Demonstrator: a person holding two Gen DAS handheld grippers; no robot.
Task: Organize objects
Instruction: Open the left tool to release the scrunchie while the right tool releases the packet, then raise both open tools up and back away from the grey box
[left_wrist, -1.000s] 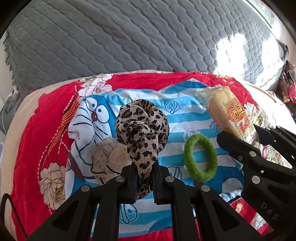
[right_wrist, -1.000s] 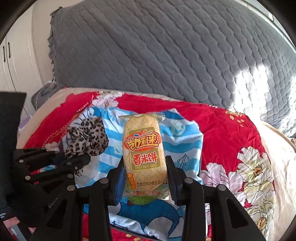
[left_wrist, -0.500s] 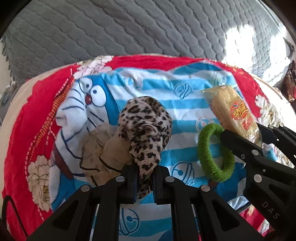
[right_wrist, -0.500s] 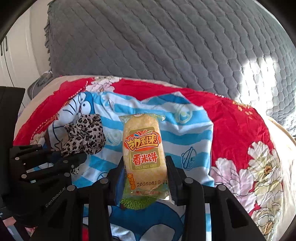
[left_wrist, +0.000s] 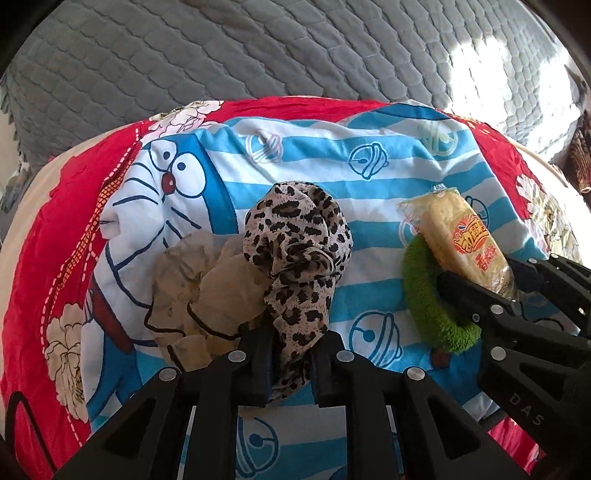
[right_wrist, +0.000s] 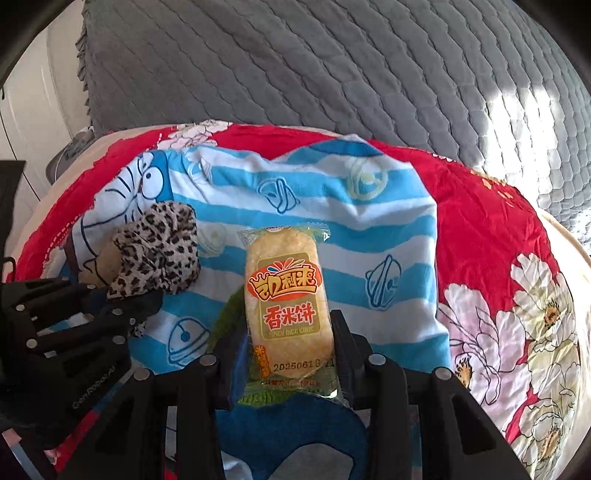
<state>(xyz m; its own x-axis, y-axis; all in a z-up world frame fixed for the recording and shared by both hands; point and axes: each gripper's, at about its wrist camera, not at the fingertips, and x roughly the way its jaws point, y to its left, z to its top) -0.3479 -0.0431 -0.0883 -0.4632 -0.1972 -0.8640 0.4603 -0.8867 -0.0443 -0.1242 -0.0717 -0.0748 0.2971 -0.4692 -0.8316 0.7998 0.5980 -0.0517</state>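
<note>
Left wrist: left hand-held gripper (left_wrist: 290, 363) jaws opening around leopard-print scrunchie (left_wrist: 295, 251) | right hand-held gripper (right_wrist: 284, 354) clamps yellow rice-cake packet (right_wrist: 286, 302)

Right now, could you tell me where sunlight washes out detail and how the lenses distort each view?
Left wrist view: sun blows out the grey quilt upper right; fisheye bows the striped cartoon cloth, corners black. Right wrist view: the glare is milder on the quilt, right; snack packet print stays sharp.

We see a leopard-print scrunchie (left_wrist: 295, 251), a beige scrunchie (left_wrist: 195, 291), a green hair tie (left_wrist: 421, 291), a yellow-orange rice cake packet (right_wrist: 286, 295), a blue-white striped cartoon cloth (left_wrist: 332, 173), a red floral blanket (right_wrist: 480, 229), and grey quilting (left_wrist: 258, 48).
</note>
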